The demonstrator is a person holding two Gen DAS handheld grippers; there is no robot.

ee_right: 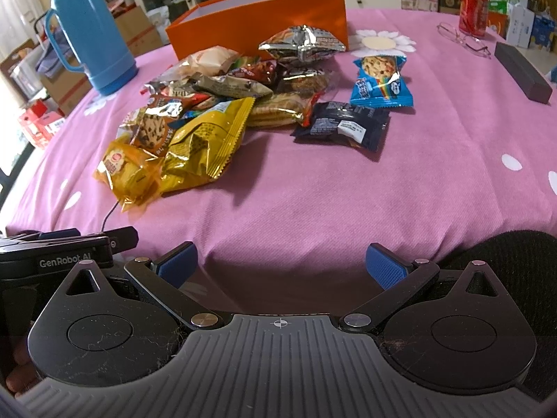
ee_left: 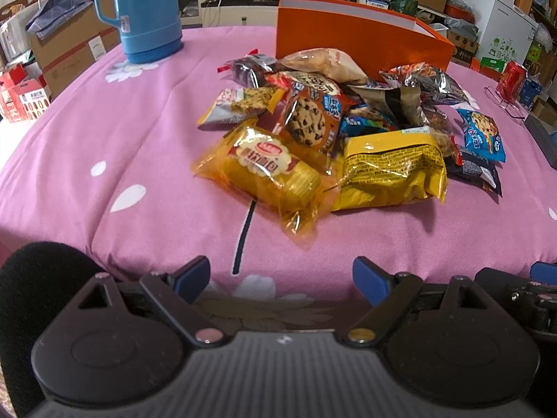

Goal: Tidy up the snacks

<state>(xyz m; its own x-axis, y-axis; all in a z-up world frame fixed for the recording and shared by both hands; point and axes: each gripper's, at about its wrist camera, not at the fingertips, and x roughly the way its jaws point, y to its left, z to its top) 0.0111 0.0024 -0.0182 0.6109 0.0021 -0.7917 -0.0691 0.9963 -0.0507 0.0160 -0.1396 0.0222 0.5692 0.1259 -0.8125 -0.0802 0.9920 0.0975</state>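
A heap of several snack packets [ee_left: 334, 118] [ee_right: 216, 104] lies mid-table on the pink cloth. Nearest are a clear orange bread packet [ee_left: 268, 174] [ee_right: 127, 170] and a yellow bag [ee_left: 393, 167] [ee_right: 205, 139]. A blue cookie packet [ee_right: 381, 82] [ee_left: 482, 134] and a dark packet [ee_right: 344, 125] lie at the heap's right. Behind the heap stands an open orange box [ee_left: 351, 38] [ee_right: 257, 24]. My left gripper [ee_left: 282, 280] is open and empty, short of the heap at the near edge. My right gripper [ee_right: 282, 264] is likewise open and empty. The left gripper's side shows at the right wrist view's left [ee_right: 69, 244].
A blue thermos jug [ee_left: 146, 10] [ee_right: 87, 35] stands at the back left of the pink flowered tablecloth [ee_left: 104, 139] [ee_right: 435, 174]. A red can [ee_right: 473, 10], glasses [ee_right: 463, 40] and a dark case [ee_right: 522, 71] sit at the back right. Cardboard boxes and shelves surround the table.
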